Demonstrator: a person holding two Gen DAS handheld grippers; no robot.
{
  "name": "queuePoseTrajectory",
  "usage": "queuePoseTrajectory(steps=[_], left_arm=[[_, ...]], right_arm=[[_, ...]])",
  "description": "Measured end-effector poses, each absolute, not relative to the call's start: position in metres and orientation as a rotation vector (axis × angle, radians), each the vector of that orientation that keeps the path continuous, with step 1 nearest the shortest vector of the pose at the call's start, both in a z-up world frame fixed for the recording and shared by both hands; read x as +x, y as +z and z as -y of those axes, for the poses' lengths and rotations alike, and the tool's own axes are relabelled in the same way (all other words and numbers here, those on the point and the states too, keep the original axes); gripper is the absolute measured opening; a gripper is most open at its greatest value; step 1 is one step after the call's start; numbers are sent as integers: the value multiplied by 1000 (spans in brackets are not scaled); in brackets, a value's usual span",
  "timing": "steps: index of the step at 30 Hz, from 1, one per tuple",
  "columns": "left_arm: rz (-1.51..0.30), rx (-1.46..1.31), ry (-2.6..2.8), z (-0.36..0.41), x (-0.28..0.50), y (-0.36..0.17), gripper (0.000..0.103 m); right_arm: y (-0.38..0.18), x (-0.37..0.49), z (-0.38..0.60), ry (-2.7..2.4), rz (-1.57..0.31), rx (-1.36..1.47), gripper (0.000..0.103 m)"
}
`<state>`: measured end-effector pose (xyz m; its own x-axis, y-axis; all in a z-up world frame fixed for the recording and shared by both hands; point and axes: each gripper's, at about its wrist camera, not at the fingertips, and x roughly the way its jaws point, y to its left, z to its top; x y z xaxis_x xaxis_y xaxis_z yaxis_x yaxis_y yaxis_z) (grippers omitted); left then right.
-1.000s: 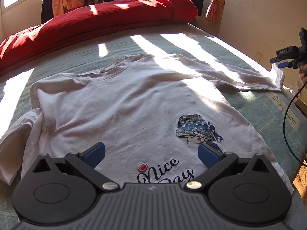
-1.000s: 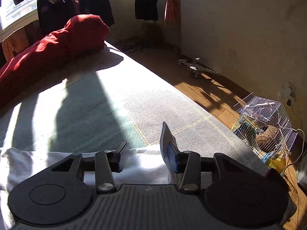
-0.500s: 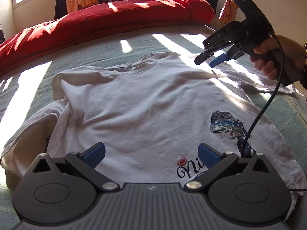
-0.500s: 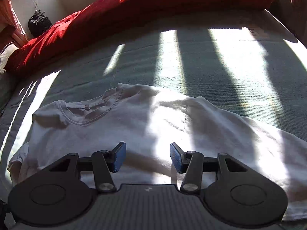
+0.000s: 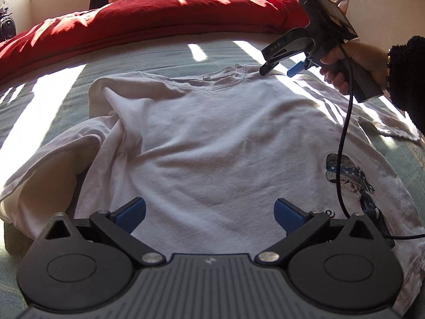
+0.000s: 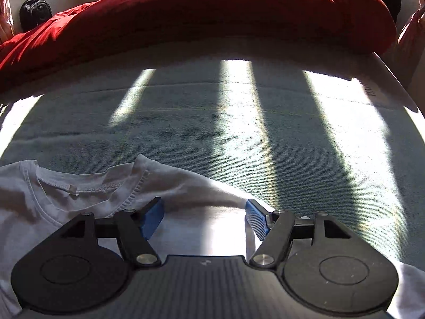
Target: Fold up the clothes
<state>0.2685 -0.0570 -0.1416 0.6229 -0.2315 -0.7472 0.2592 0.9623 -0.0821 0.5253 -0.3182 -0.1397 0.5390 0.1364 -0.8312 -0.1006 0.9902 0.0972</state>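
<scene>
A white T-shirt (image 5: 212, 143) with a hat print (image 5: 345, 170) lies spread on the bed, collar (image 5: 225, 79) far from me, its left sleeve (image 5: 53, 159) rumpled. My left gripper (image 5: 209, 214) hovers open above the lower chest, nothing between its blue pads. My right gripper (image 5: 277, 69), held by a hand (image 5: 342, 63) in a dark fuzzy sleeve, points down at the shoulder just right of the collar. Its own view shows the right gripper (image 6: 203, 219) with jaws opening above that shoulder of the T-shirt (image 6: 202, 191), beside the collar (image 6: 87, 186); the pads press on nothing.
A red duvet (image 5: 159, 18) is bunched along the far side of the green bedcover (image 6: 239, 133). The right gripper's black cable (image 5: 342, 159) hangs across the shirt's right side. Clothes hang by the window behind. The bed's right edge runs near the right sleeve (image 5: 393, 127).
The right gripper swung in from the bed's right edge to the collar and shoulder, and its jaws widened. My left gripper shifted left across the shirt; the print now lies to its right.
</scene>
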Motion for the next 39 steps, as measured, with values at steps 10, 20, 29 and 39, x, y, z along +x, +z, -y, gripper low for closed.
queuePoseTrajectory(steps=[10,20,29,39], left_arm=[[-814,-8,-269,45,258,-130,102],[-802,-33,-268,39,253,-132,102],[-807,-12,-268,38,248,-132,102],[-825,-4,-312,50,248,-138,102]], right_arm=[[-127,448,253,395,-1163,-71,75],[-164,517,209,287,-1061,-90,91],[-160,565,218,278,-1037,-3,102],[-115,518,330,288,-1092,277,102]])
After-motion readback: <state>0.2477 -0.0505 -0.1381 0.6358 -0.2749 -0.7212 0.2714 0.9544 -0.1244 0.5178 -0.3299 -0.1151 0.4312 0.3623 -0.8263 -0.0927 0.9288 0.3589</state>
